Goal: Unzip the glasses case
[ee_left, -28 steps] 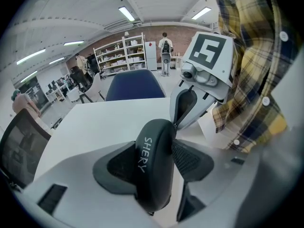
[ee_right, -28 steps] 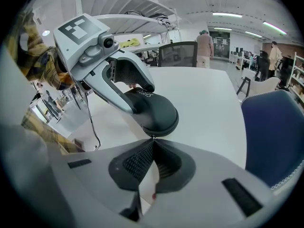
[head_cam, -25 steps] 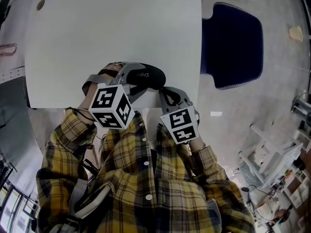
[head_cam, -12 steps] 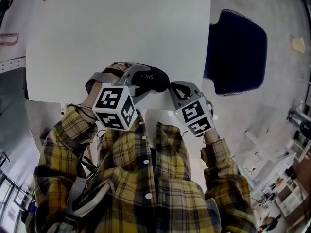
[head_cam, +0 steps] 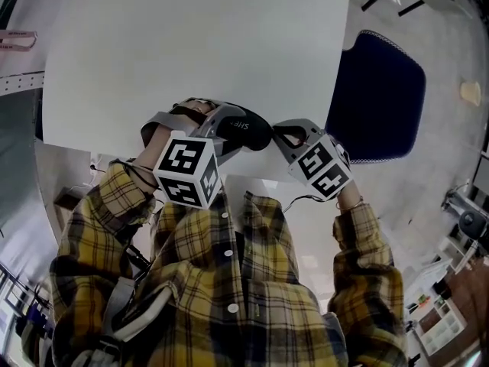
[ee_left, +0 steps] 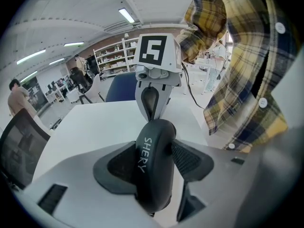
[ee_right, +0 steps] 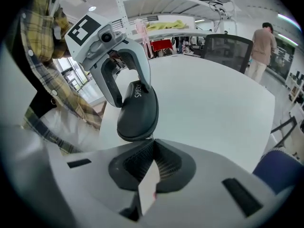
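Head view is showing the person's yellow plaid sleeves (head_cam: 114, 205) nearest, each one leading to a gripper that is pointing away and down at the near edge of the white table (head_cam: 191, 44). The left gripper (head_cam: 206, 119) is holding the black glasses case (head_cam: 246, 132). In the left gripper view, its two dark pads are pressing on the case's broad sides, and the case is standing on edge between them with its white lettering facing up. The right gripper (head_cam: 280, 134) is meeting the case end-on, just beside the left gripper's tips. In the right gripper view its jaws are sitting tight together, with the tips touching the seam at the case's nearer end. Whether a zipper pull is being pinched there is too small to tell. Past both grippers the tabletop is stretching away bare, and a blue chair (head_cam: 378, 90) is standing well beyond the right gripper, off the table's side.
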The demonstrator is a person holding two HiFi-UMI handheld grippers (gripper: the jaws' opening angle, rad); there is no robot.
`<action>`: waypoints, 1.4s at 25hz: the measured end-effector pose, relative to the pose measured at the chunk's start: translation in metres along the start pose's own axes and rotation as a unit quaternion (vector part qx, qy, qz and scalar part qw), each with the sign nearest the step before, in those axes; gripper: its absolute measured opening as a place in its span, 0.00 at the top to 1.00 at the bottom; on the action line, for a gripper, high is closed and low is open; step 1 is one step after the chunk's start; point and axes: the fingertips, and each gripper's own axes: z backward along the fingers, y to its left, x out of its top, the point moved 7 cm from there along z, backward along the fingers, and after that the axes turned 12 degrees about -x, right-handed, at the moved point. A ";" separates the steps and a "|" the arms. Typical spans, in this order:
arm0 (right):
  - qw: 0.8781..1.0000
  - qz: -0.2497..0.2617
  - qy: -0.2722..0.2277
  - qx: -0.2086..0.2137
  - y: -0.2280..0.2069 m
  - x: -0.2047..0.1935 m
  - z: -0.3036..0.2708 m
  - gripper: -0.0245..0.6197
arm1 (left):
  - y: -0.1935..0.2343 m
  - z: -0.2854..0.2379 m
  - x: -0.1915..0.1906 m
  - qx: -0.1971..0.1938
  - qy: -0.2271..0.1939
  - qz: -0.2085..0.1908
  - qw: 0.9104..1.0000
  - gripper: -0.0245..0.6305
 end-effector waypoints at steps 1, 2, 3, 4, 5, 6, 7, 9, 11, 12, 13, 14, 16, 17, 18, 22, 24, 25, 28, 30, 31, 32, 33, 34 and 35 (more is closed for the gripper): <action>1.000 0.010 0.003 0.008 -0.002 0.002 -0.002 0.96 | 0.000 0.000 -0.001 0.000 0.000 0.000 1.000 0.60; 1.000 0.021 0.004 0.016 -0.004 0.003 -0.004 0.96 | 0.001 0.000 -0.001 0.001 -0.001 0.000 1.000 0.60; 0.999 0.031 0.006 0.023 -0.005 0.005 -0.005 0.96 | 0.001 0.000 -0.002 0.001 -0.001 0.000 1.000 0.60; 0.999 0.041 0.006 0.030 -0.005 0.007 -0.006 0.96 | 0.000 0.001 -0.002 0.001 -0.001 -0.001 1.000 0.60; 0.998 0.053 0.006 0.035 -0.006 0.008 -0.006 0.96 | 0.000 0.001 -0.002 0.002 -0.001 -0.001 1.000 0.60; 0.997 0.066 0.004 0.037 -0.007 0.010 -0.007 0.96 | 0.000 0.001 -0.002 0.003 0.000 -0.001 1.000 0.60; 0.996 0.080 0.002 0.038 -0.009 0.011 -0.007 0.96 | 0.000 0.001 -0.002 0.004 0.000 0.000 1.000 0.60; 0.994 0.106 -0.001 0.043 -0.012 0.014 -0.009 0.96 | 0.000 0.001 -0.002 0.005 0.001 0.001 1.000 0.60; 0.990 0.130 -0.003 0.045 -0.014 0.017 -0.010 0.96 | 0.001 0.000 -0.002 0.005 0.001 0.001 1.000 0.60; 0.989 0.144 -0.003 0.043 -0.016 0.018 -0.010 0.96 | 0.001 0.000 -0.002 0.005 0.001 0.000 1.000 0.60; 0.987 0.157 -0.004 0.042 -0.017 0.020 -0.011 0.96 | 0.001 0.000 -0.002 0.005 0.001 0.000 1.000 0.60; 0.985 0.169 -0.005 0.043 -0.018 0.023 -0.012 0.96 | 0.002 0.000 -0.003 0.005 0.001 0.000 1.000 0.60; 0.981 0.191 -0.004 0.046 -0.019 0.027 -0.015 0.96 | 0.001 0.000 -0.003 0.006 0.000 0.001 1.000 0.60; 0.978 0.202 -0.003 0.048 -0.019 0.029 -0.016 0.96 | 0.001 0.000 -0.002 0.006 0.000 0.001 1.000 0.60; 0.976 0.213 -0.002 0.049 -0.018 0.031 -0.018 0.96 | 0.000 0.001 -0.002 0.006 0.000 0.001 1.000 0.60; 0.969 0.241 0.001 0.055 -0.017 0.038 -0.021 0.96 | -0.001 0.002 -0.003 0.003 0.000 0.002 1.000 0.60; 0.971 0.231 -0.001 0.054 -0.017 0.036 -0.020 0.96 | -0.001 0.002 -0.002 0.002 -0.001 0.005 1.000 0.60; 0.974 0.222 -0.002 0.052 -0.017 0.035 -0.019 0.96 | 0.000 0.002 -0.002 0.001 -0.001 0.009 1.000 0.60; 0.982 0.184 -0.009 0.041 -0.014 0.034 -0.016 0.96 | 0.003 0.008 -0.003 0.007 -0.010 0.039 0.999 0.60; 0.990 0.140 -0.018 0.026 -0.008 0.031 -0.013 0.96 | 0.005 0.017 -0.003 0.015 -0.027 0.076 0.997 0.60; 0.993 0.114 -0.021 0.015 -0.004 0.028 -0.011 0.96 | 0.005 0.021 -0.002 0.016 -0.037 0.099 0.994 0.60; 0.996 0.085 -0.025 0.002 -0.001 0.025 -0.009 0.96 | 0.004 0.026 -0.002 0.017 -0.048 0.124 0.991 0.60; 0.998 0.054 -0.030 -0.012 0.002 0.022 -0.007 0.96 | 0.005 0.029 -0.003 0.019 -0.061 0.149 0.987 0.60; 0.999 0.025 -0.034 -0.026 0.006 0.019 -0.004 0.96 | 0.005 0.033 -0.004 0.022 -0.075 0.177 0.981 0.60; 0.999 0.001 -0.037 -0.040 0.009 0.016 -0.002 0.96 | 0.006 0.035 -0.005 0.026 -0.089 0.206 0.974 0.60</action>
